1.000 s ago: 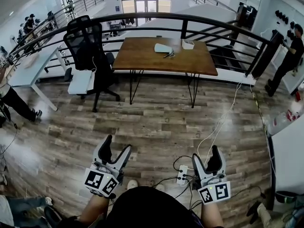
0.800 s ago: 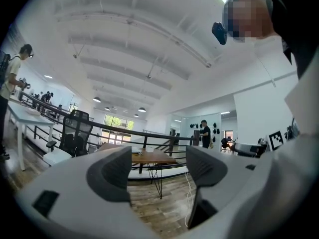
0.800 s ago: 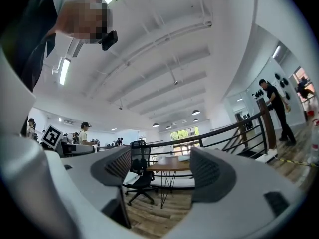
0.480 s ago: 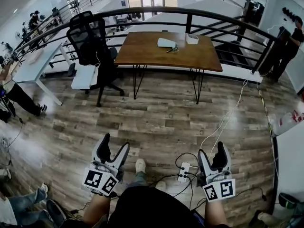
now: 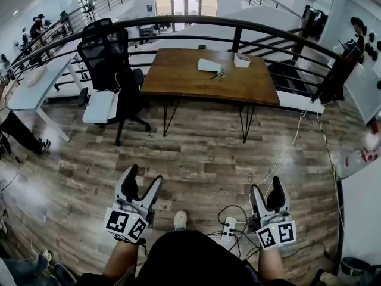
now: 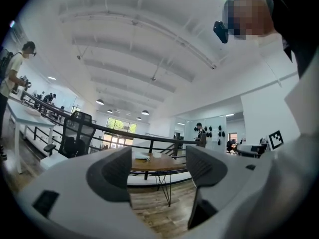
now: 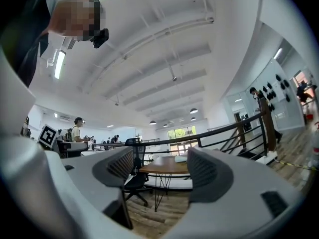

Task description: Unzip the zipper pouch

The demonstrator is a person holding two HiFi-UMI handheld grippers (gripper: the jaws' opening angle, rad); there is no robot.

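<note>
The pale zipper pouch (image 5: 209, 65) lies on the far side of a brown wooden table (image 5: 196, 82), several steps ahead of me across the plank floor. Something small and dark lies against its near edge. My left gripper (image 5: 144, 177) is held low by my body, open and empty. My right gripper (image 5: 266, 188) is at the same height, also open and empty. In the left gripper view the table (image 6: 154, 164) and pouch (image 6: 140, 156) show small between the jaws. The right gripper view shows the table (image 7: 167, 168) and pouch (image 7: 181, 158) the same way.
A small white box (image 5: 241, 59) sits on the table's back right. A black office chair (image 5: 107, 52) stands left of the table, beside a white desk (image 5: 36, 82). A dark railing (image 5: 238, 25) runs behind. A power strip (image 5: 228, 226) with cables lies on the floor by my feet.
The head view has swung slightly and the table looks a little nearer. My foot has stepped forward on the floor. Both grippers stay low, open and empty.
</note>
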